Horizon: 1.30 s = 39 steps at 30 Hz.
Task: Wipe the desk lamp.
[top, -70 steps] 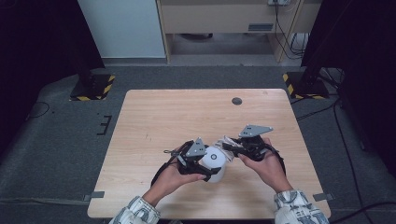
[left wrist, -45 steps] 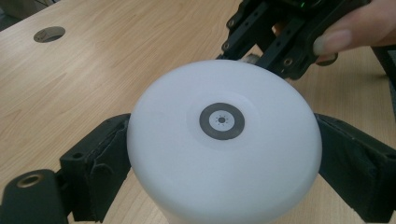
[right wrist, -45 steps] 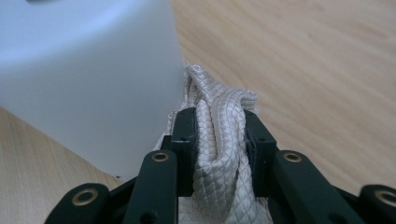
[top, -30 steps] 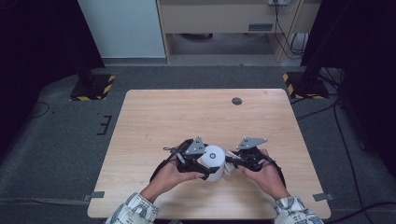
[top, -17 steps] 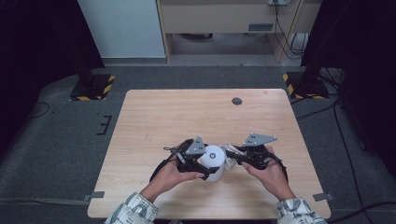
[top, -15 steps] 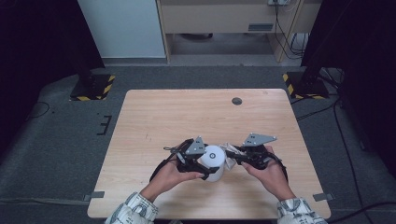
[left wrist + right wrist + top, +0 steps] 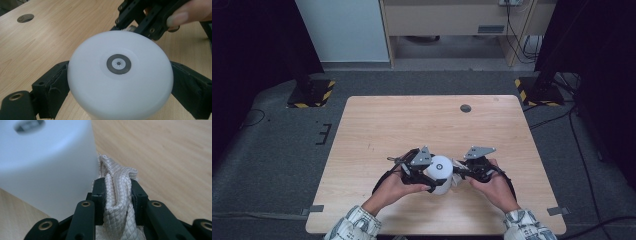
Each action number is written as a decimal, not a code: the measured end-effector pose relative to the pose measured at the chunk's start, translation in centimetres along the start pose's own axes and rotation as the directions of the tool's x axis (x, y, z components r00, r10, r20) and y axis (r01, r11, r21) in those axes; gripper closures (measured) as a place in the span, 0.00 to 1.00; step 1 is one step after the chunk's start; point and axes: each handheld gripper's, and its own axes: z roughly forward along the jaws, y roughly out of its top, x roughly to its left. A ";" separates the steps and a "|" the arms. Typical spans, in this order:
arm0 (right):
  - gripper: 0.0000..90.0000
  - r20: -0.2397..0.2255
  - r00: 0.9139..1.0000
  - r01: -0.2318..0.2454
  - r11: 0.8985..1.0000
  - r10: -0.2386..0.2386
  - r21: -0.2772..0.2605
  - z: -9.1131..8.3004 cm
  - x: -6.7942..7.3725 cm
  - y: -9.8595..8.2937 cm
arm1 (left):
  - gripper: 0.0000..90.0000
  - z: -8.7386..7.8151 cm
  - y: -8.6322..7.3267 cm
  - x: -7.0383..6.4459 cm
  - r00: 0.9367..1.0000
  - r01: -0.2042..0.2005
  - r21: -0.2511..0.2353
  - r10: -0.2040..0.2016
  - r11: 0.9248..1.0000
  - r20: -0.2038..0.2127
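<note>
Left gripper (image 7: 117, 82) fingers spread wide, clamp the white jar (image 7: 120, 77); right gripper (image 7: 117, 192) fingers pinch a bunched cloth (image 7: 117, 202).

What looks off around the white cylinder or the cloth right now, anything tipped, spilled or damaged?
Nothing stands out. The white cylinder sits upright on the table, clamped between the left gripper jaws. The right gripper pinches a bunched cream cloth against its side. No spill or damage shows.

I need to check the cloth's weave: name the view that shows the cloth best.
The right gripper view: the cloth sits close up, quilted pattern sharp, pinched between the right tongs. The high view gives a small pale scrap; the left gripper view barely catches it.
</note>
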 end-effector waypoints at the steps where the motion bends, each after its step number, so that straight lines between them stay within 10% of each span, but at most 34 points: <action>1: 0.79 -0.002 1.000 0.001 1.000 -0.001 -0.018 -0.4 0.0 0.3 | 0.09 0.0 0.0 0.0 1.000 0.000 0.001 0.000 1.000 0.000; 7: 0.79 -0.003 1.000 -0.004 0.994 0.004 -0.113 -2.5 0.2 1.8 | 0.09 0.0 0.1 0.1 1.000 -0.003 0.006 0.003 1.000 -0.001; 21: 0.79 -0.001 1.000 -0.011 1.000 0.011 -0.014 -0.4 0.2 -1.1 | 0.09 0.1 0.1 0.0 1.000 -0.005 0.010 0.005 1.000 -0.008; 30: 0.79 0.003 1.000 -0.028 0.991 0.028 -0.130 -3.2 0.6 0.3 | 0.09 0.1 0.1 0.0 1.000 -0.012 0.013 0.012 1.000 -0.013; 39: 0.79 0.012 0.999 -0.034 0.999 0.034 -0.032 -0.7 0.7 -1.6 | 0.09 0.1 0.1 0.0 1.000 -0.010 0.010 0.010 1.000 -0.010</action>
